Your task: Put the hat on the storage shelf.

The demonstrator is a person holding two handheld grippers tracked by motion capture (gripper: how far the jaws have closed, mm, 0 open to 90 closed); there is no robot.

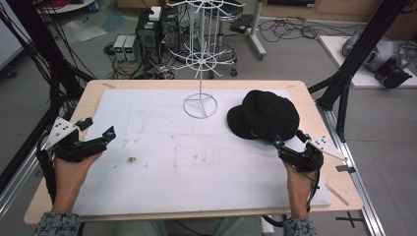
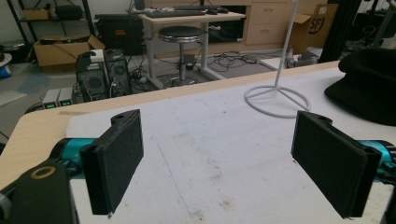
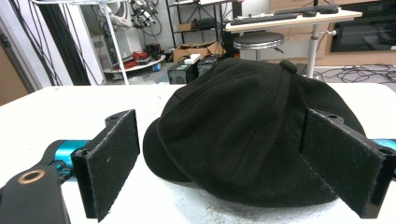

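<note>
From the high view we see the black cap (image 1: pixel 264 115) lying on the white mat near the right edge of the table (image 1: pixel 93 88), just right of the wire stand (image 1: pixel 200 73) that rises toward the far edge. Our right tool (image 1: pixel 290 138) sits just short of the cap's near rim, while our left tool (image 1: pixel 98 129) rests near the left edge, well apart from everything. In the left tool view, the left tool (image 2: pixel 217 154) has its pads spread wide over bare mat, nothing between them; the stand's ring base (image 2: pixel 277 99) lies ahead and a piece of the cap (image 2: pixel 369 84) at the far right. In the right tool view, the right tool (image 3: pixel 224 163) is also wide and empty, its pads framing the cap (image 3: pixel 247 135), which lies just ahead with its brim low at the left. We judge the step in hand to be taking hold of the cap. To do it well, we should ease forward low, bite a fold of the soft crown or the brim rather than straddle the whole cap, and close fully before lifting.
</note>
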